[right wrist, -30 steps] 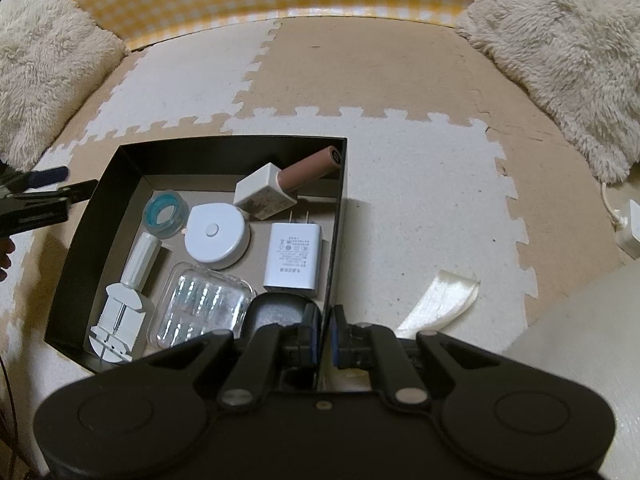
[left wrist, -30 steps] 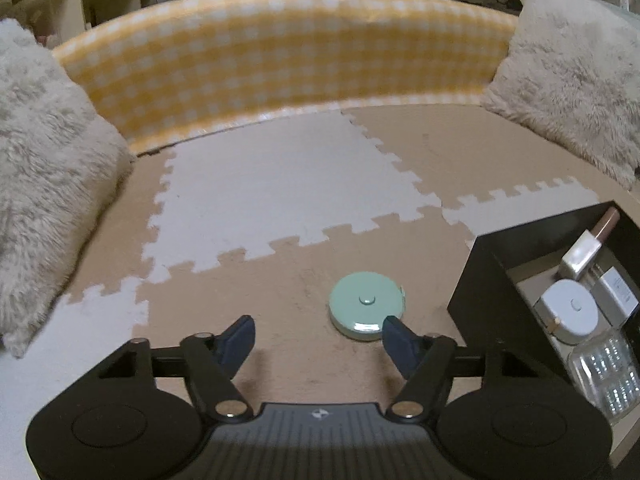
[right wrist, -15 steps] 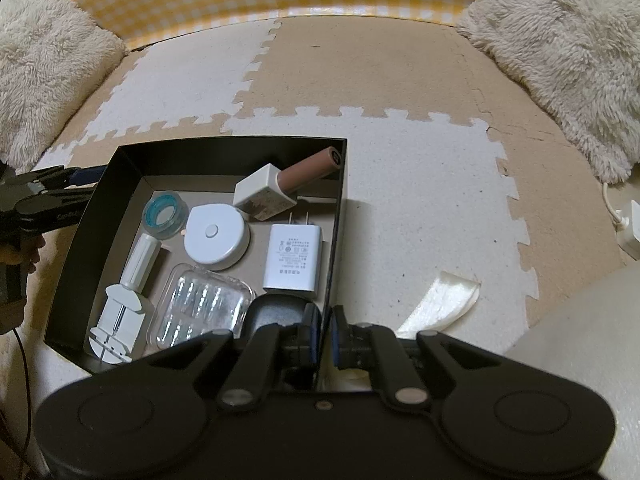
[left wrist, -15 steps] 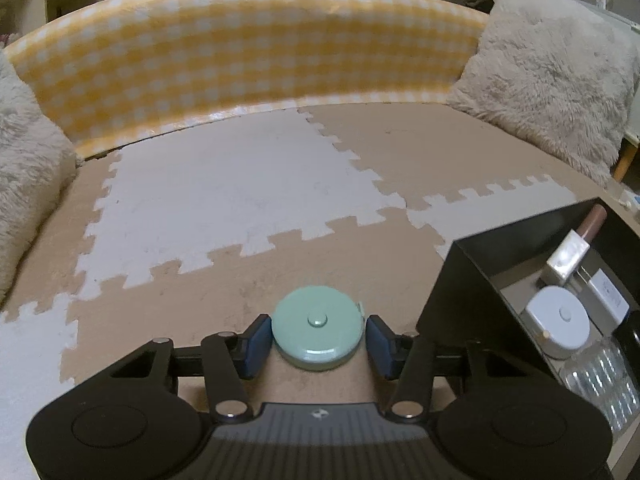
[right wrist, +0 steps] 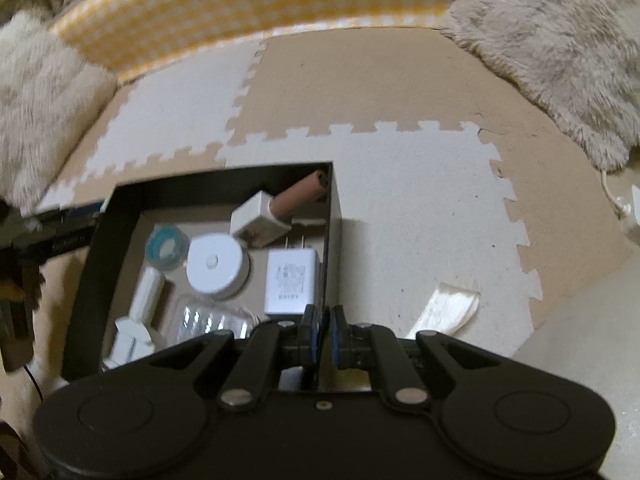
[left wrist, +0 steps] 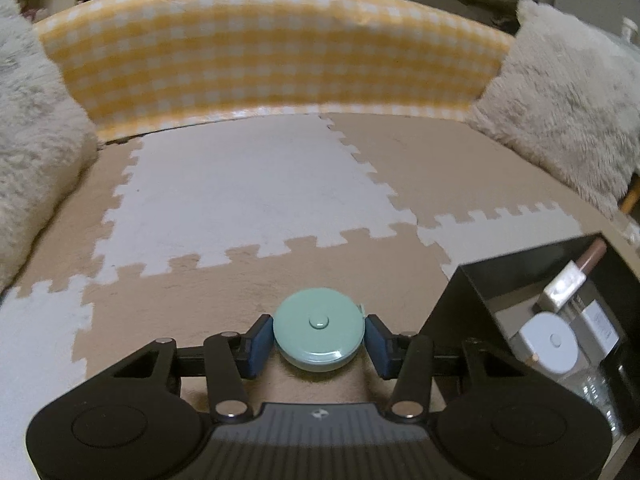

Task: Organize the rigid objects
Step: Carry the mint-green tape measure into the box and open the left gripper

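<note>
A round mint-green tape measure (left wrist: 319, 335) sits between the blue pads of my left gripper (left wrist: 319, 340), which is shut on it just above the tan foam mat. The black box (right wrist: 96, 240) lies to its right and also shows in the left wrist view (left wrist: 464, 300). It holds a white round tape measure (right wrist: 216, 264), a white plug adapter (right wrist: 292, 282), a brown tube with a white cap (right wrist: 296, 200), a teal ring (right wrist: 166, 246) and a clear blister pack (right wrist: 212, 320). My right gripper (right wrist: 324, 334) is shut on the box's right wall.
White and tan foam puzzle mats (left wrist: 248, 184) cover the floor. A yellow checked bolster (left wrist: 272, 60) runs along the back. Fluffy cushions lie at the left (left wrist: 28, 140) and right (left wrist: 568, 112). A cream ribbon scrap (right wrist: 448, 308) lies right of the box.
My left gripper moved forward around the green tape measure and closed on it. My right gripper, still shut on the box wall, has tilted so the view shifted.
</note>
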Action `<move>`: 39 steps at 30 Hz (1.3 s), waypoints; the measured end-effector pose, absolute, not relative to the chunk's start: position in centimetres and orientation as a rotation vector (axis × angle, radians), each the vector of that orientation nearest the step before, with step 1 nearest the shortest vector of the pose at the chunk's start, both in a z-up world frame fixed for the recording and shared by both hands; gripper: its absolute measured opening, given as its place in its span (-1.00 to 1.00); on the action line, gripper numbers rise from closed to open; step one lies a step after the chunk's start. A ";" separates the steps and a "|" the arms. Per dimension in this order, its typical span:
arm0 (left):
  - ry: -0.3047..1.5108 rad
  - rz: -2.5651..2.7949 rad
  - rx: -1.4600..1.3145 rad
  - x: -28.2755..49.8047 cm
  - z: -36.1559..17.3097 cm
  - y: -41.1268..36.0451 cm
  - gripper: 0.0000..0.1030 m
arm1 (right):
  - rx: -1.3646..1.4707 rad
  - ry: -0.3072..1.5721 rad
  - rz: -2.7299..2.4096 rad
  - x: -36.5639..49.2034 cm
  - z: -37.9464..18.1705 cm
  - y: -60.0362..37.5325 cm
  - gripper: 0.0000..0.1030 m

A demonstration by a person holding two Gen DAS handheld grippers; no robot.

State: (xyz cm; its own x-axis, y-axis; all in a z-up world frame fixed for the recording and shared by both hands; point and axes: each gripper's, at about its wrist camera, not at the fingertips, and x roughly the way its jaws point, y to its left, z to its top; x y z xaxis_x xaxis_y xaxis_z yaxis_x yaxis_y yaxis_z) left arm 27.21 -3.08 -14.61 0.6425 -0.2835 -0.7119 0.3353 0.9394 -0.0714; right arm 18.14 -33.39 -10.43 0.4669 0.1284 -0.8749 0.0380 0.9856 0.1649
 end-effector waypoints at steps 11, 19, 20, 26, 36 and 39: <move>0.731 -0.363 0.000 25.0 -9.2 -3.9 -0.02 | 0.159 1.081 0.050 18.1 -10.5 -33.2 -0.88; 0.731 -0.513 0.050 22.7 -7.6 -8.0 -0.02 | 0.148 1.082 0.051 18.1 -10.5 -33.1 -0.88; 0.730 -0.536 0.065 22.4 -7.8 -8.6 -0.02 | 0.147 1.082 0.051 18.1 -10.5 -33.2 -0.88; 0.739 -0.592 0.159 21.8 -9.5 -11.3 -0.02 | 0.147 1.082 0.051 18.1 -10.5 -33.2 -0.88; 0.719 -0.564 0.225 22.4 -10.7 -11.8 -0.01 | 0.140 1.084 0.058 18.1 -10.5 -33.1 -0.88; 0.732 -0.585 0.196 22.6 -10.5 -11.5 0.16 | 0.139 1.085 0.059 18.2 -10.5 -33.2 -0.88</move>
